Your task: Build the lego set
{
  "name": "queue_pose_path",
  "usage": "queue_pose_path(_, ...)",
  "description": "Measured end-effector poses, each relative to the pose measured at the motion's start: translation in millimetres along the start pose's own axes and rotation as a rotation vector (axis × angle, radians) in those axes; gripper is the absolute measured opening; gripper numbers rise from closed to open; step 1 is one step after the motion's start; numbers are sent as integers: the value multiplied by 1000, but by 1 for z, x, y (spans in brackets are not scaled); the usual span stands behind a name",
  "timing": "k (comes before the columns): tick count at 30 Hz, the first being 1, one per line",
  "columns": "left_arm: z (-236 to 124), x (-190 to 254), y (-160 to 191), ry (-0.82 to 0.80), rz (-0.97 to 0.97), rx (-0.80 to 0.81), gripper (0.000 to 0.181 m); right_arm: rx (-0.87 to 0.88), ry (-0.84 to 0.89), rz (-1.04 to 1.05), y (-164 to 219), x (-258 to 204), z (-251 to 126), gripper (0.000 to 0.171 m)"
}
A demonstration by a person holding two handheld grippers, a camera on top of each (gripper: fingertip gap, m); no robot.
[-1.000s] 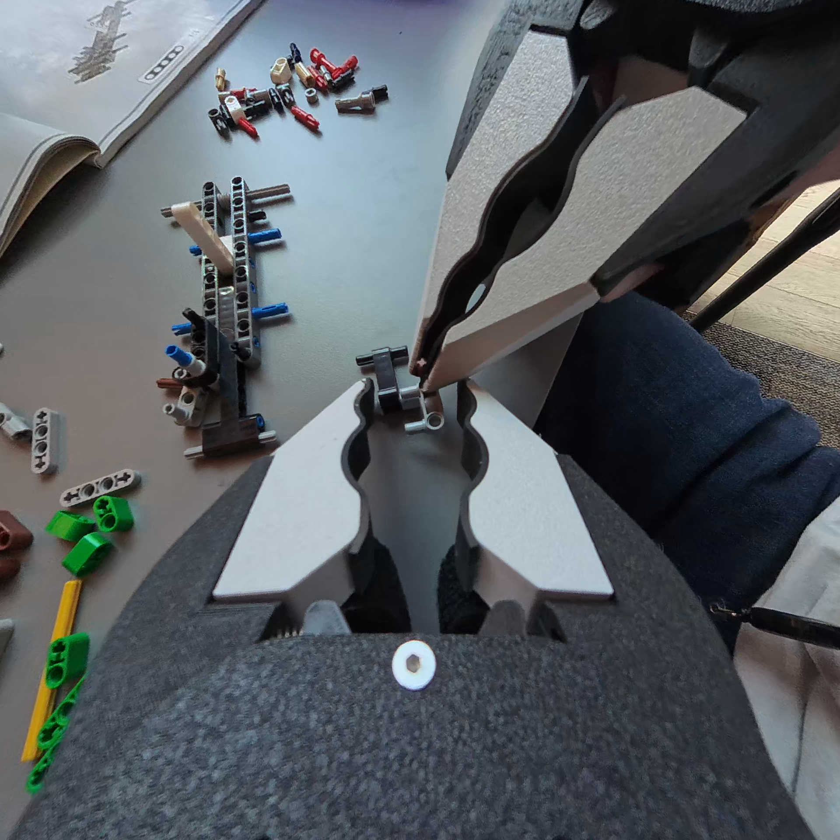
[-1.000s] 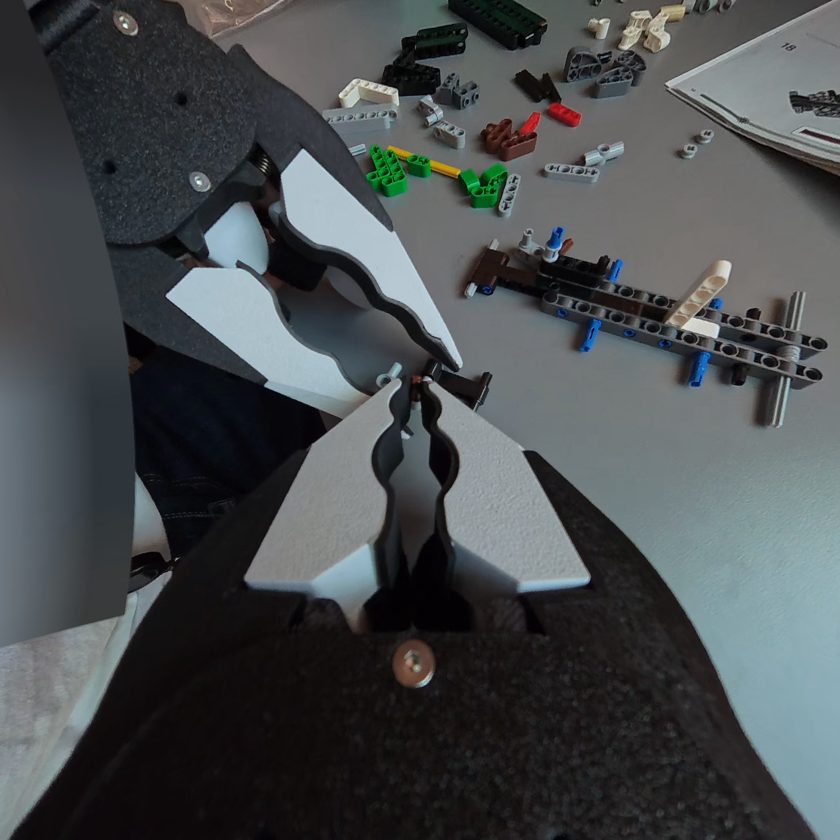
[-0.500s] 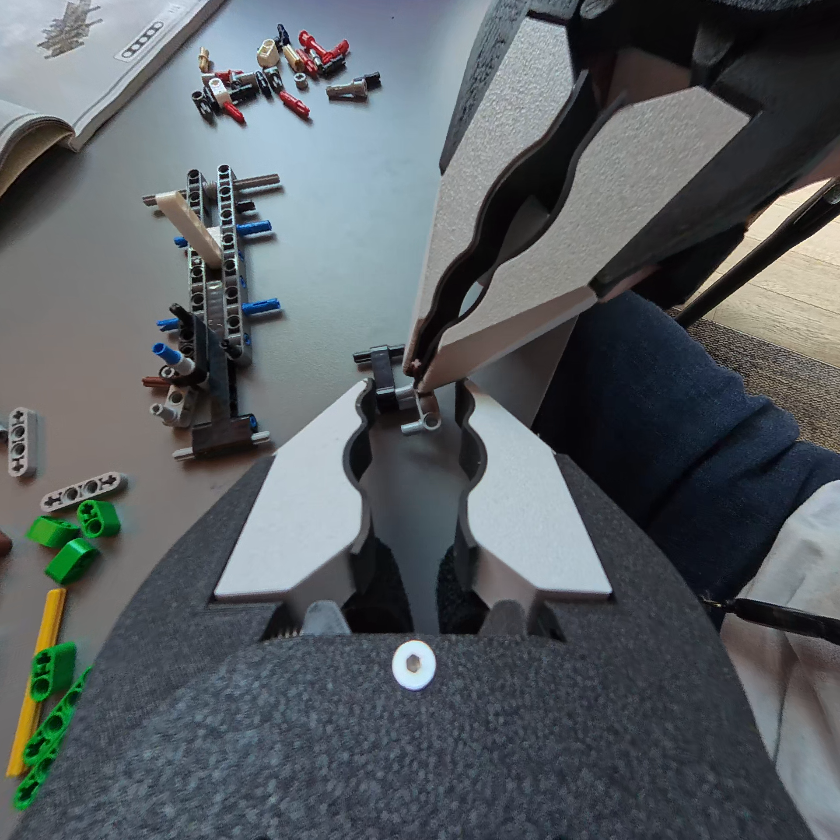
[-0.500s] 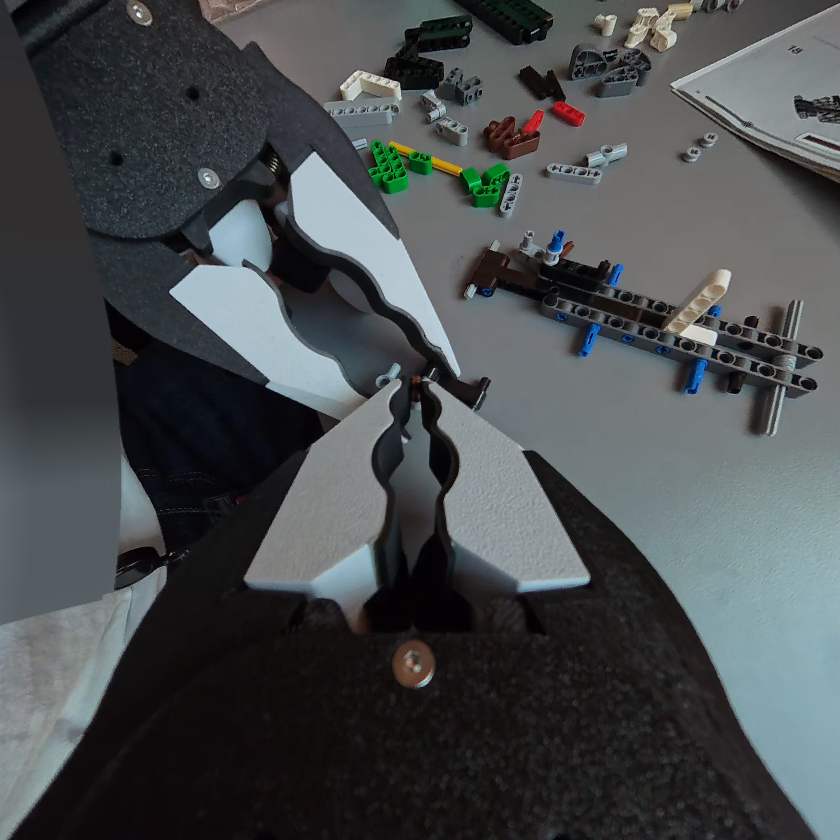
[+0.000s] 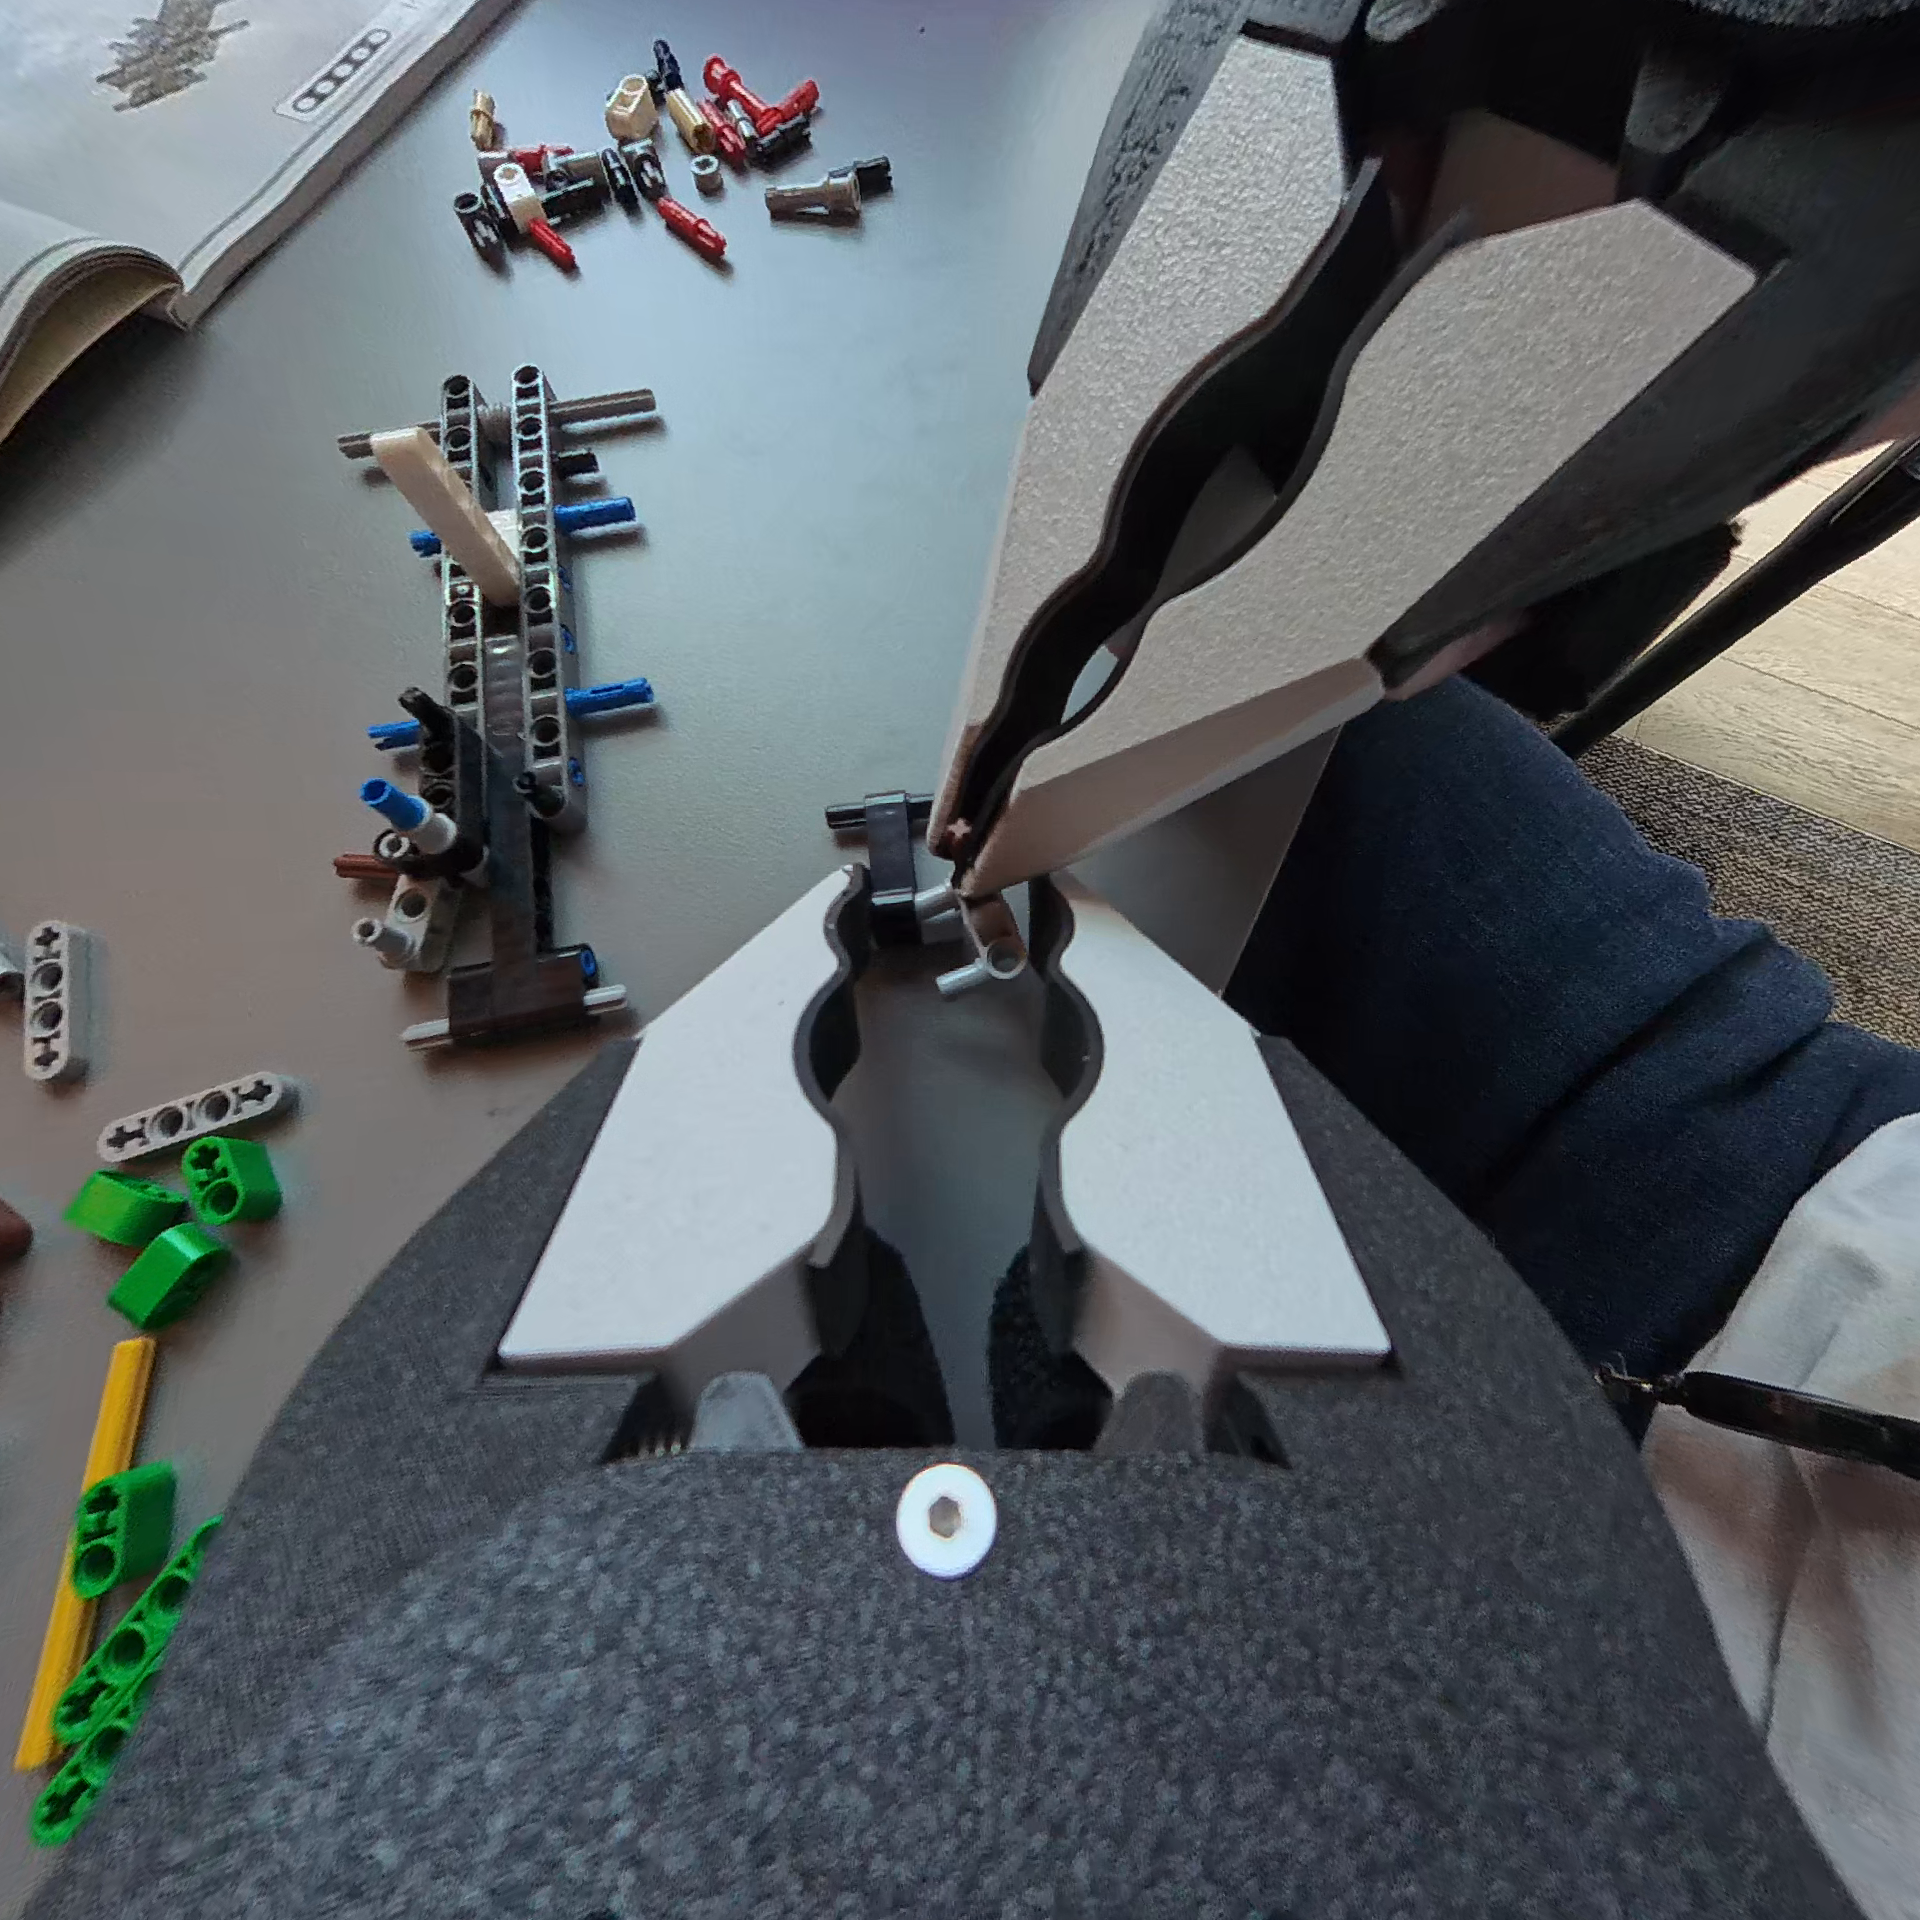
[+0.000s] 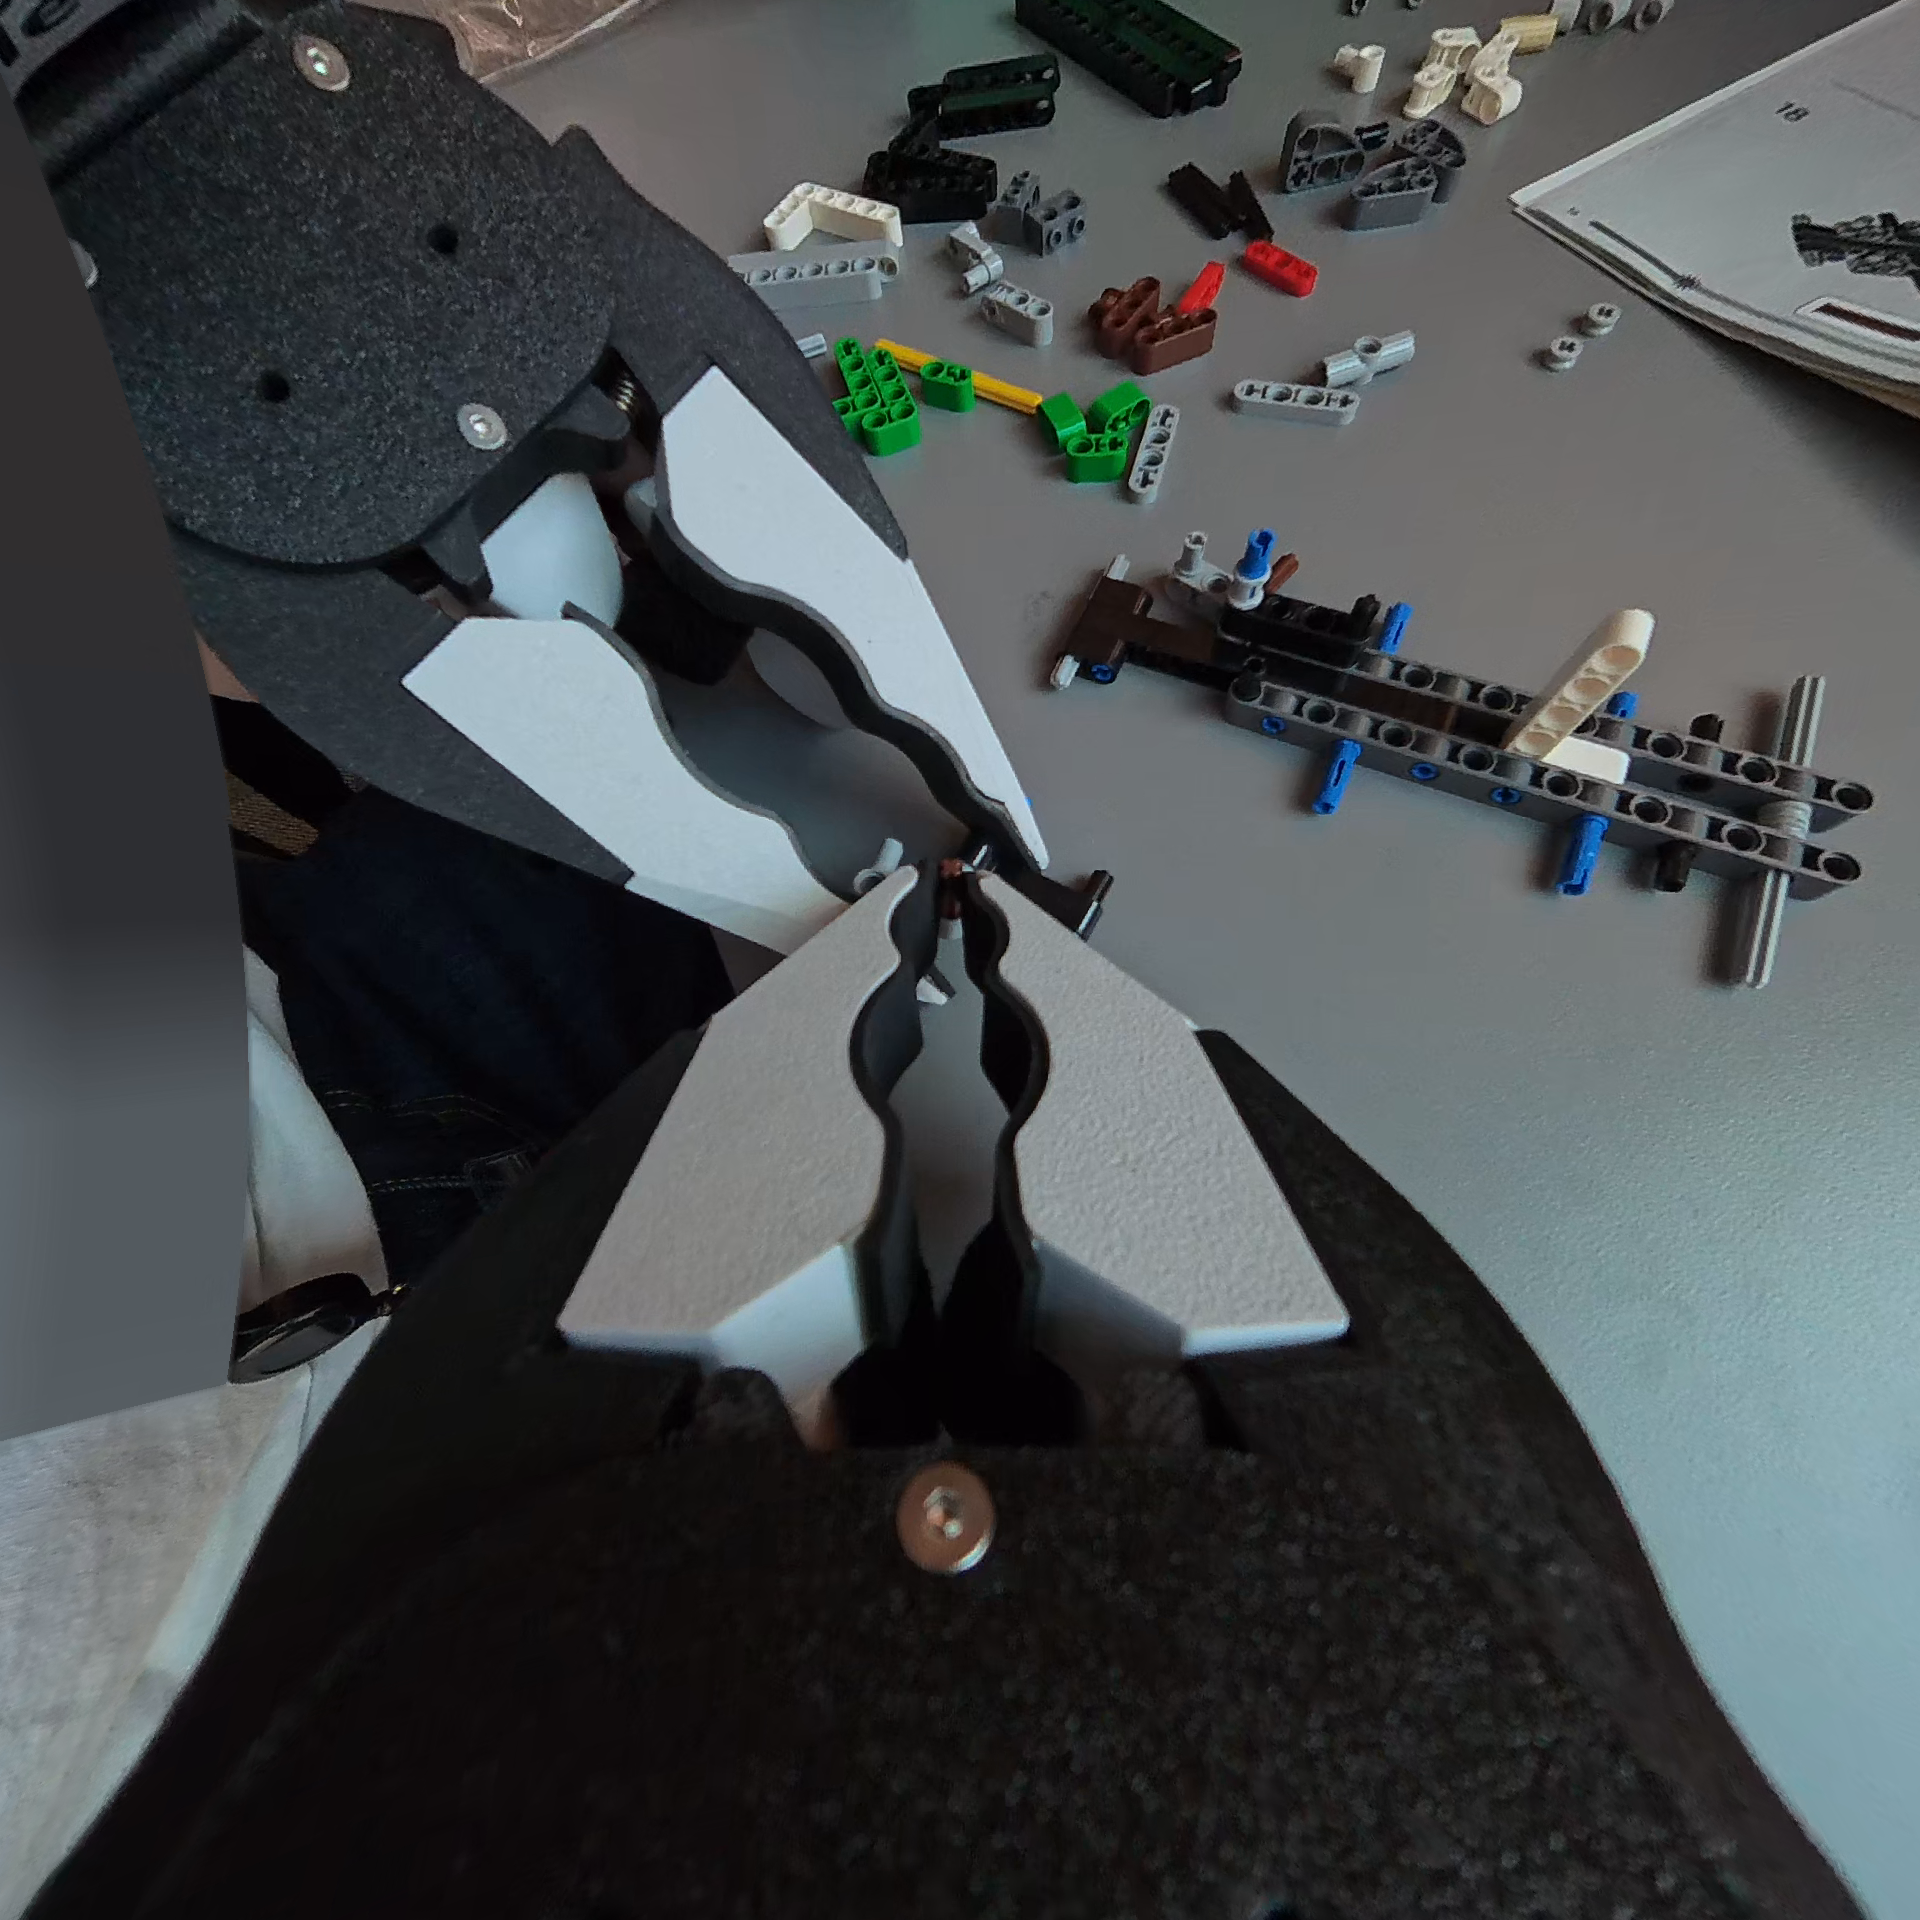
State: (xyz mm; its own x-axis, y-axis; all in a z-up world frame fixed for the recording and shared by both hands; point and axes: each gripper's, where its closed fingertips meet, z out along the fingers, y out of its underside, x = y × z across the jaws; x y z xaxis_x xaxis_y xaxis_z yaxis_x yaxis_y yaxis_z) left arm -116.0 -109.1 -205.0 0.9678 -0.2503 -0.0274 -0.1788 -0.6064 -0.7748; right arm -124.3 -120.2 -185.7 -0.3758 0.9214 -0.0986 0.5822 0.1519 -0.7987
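Observation:
My left gripper [image 5: 951, 894] is shut on a small black-and-grey connector assembly [image 5: 894, 862], held just above the table's near edge. My right gripper [image 6: 945, 883] is shut on a tiny brown pin [image 6: 948, 871], with its tips touching that assembly. In the left wrist view the right gripper [image 5: 961, 847] comes in from the upper right. In the right wrist view the left gripper [image 6: 966, 847] comes in from the upper left, and the black connector [image 6: 1081, 894] sticks out past it. The long grey beam chassis [image 5: 509, 644] lies on the table, also in the right wrist view [image 6: 1507, 727].
An open instruction booklet [image 5: 156, 135] lies at the far side [image 6: 1766, 208]. Loose parts are scattered: green pieces and a yellow axle [image 5: 125, 1455], red and black pins [image 5: 644, 156], dark beams [image 6: 1122, 42]. A person's dark-blue leg [image 5: 1507, 987] is beside the table edge. The grippers are tip to tip, or close to it.
Both grippers stay tip to tip on the small assembly. The pair only shifts slightly over the table. Neither grip has changed.

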Motion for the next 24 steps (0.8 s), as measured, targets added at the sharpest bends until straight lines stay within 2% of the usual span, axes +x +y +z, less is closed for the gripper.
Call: queue_pose_path(24,0,-3,1,-5,-26,1,25,52,43,57,-2,1,2,0)
